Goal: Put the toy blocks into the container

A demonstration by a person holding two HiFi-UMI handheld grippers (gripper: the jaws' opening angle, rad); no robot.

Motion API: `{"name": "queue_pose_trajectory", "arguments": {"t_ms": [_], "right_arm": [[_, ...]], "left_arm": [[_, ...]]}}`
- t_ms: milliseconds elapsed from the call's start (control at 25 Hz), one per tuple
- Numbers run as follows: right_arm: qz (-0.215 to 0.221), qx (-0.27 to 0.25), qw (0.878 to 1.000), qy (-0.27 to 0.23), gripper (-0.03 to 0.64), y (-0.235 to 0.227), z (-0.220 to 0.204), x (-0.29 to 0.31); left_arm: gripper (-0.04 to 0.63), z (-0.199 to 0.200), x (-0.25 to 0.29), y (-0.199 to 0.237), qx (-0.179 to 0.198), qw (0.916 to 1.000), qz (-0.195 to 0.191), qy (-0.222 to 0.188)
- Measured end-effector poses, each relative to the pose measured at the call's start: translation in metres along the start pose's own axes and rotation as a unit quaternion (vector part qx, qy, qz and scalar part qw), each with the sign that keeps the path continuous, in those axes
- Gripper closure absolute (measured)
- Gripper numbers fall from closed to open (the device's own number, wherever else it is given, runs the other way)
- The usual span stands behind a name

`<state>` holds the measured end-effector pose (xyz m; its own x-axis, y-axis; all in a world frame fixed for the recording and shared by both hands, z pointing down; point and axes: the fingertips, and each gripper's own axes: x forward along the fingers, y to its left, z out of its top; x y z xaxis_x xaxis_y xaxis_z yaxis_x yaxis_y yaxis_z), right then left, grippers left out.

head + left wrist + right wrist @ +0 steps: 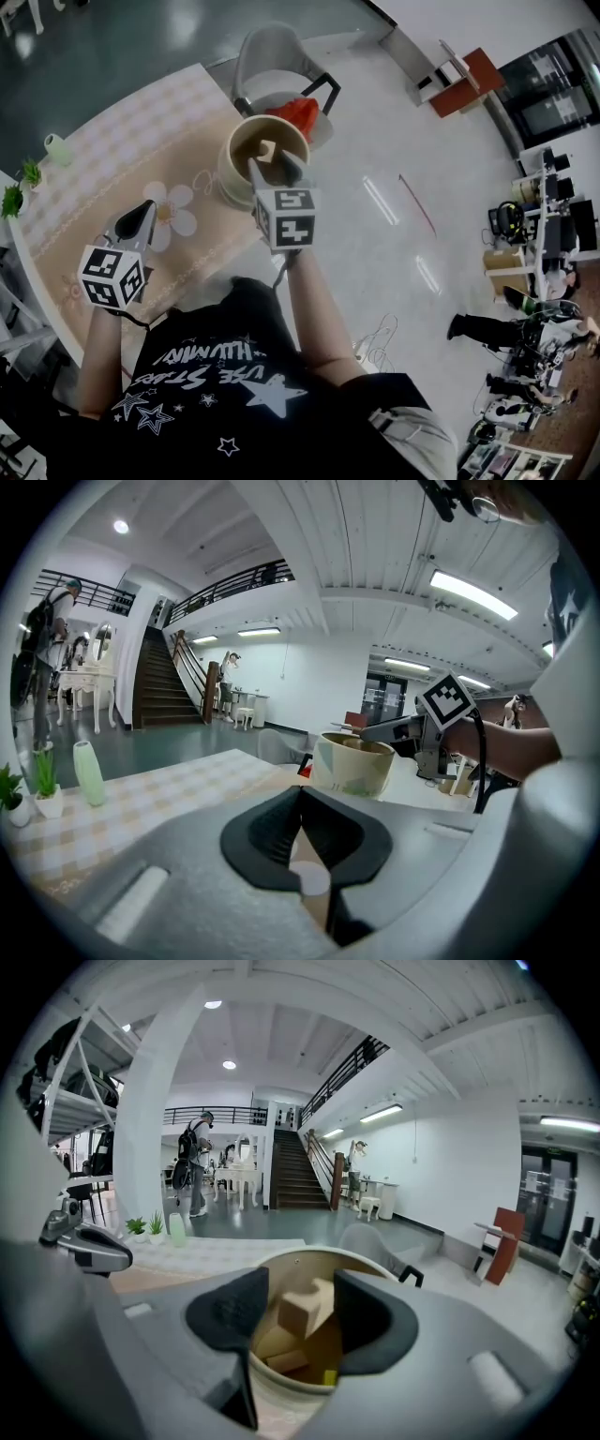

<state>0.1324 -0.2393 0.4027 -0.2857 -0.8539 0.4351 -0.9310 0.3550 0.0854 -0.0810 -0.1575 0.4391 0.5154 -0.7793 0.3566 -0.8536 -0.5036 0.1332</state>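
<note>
A person is holding a two-jaw gripper in each hand over a round table (112, 141) covered with a pale checked cloth.

The right gripper (274, 167) is hovering above the open mouth of the container (228, 178), a cream bucket standing near the table's edge. Its fingers (234, 1312) are standing moderately apart. A pale wooden toy block (302, 1309) is showing in the gap between them, over the bucket's inside, and neither pad is visibly pressing on it. Below it, more wooden blocks (281, 1349) are lying at the bottom of the container (with a small yellow piece (330, 1377) among them).

The left gripper (145, 211) is hanging over bare tablecloth, well apart from the container and beside a white flower design (176, 217). Its fingers (267, 827) are meeting at the tips and holding nothing; only the cloth is showing through the narrow slit behind them.

From the left gripper view, the container (352, 766) is sitting ahead with the right gripper reaching over its rim. A small green vase (88, 772) is standing at the table's far side.
</note>
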Motion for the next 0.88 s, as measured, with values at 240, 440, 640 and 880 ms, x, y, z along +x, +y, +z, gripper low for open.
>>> {"name": "queue_pose_trajectory", "arguments": {"t_ms": [240,440,640,880], "right_arm": [[0.003,0.002,1.000,-0.006,0.393,-0.004,0.010,0.000],[0.016,-0.004,0.999,-0.032,0.393,0.001,0.027,-0.003],[0.053,-0.021,0.997,-0.045,0.393,0.010,0.041,0.008],[0.110,-0.031,0.991,-0.072,0.393,0.015,0.063,0.016]], "left_arm": [[0.584,-0.001,0.002,-0.003,-0.002,1.0000,0.004,0.003],[0.584,-0.003,-0.001,0.001,-0.007,0.9998,0.019,0.002],[0.585,-0.004,-0.006,0.008,-0.024,0.9980,0.058,-0.006],[0.586,-0.004,-0.009,0.004,-0.038,0.9931,0.110,-0.013]]}}
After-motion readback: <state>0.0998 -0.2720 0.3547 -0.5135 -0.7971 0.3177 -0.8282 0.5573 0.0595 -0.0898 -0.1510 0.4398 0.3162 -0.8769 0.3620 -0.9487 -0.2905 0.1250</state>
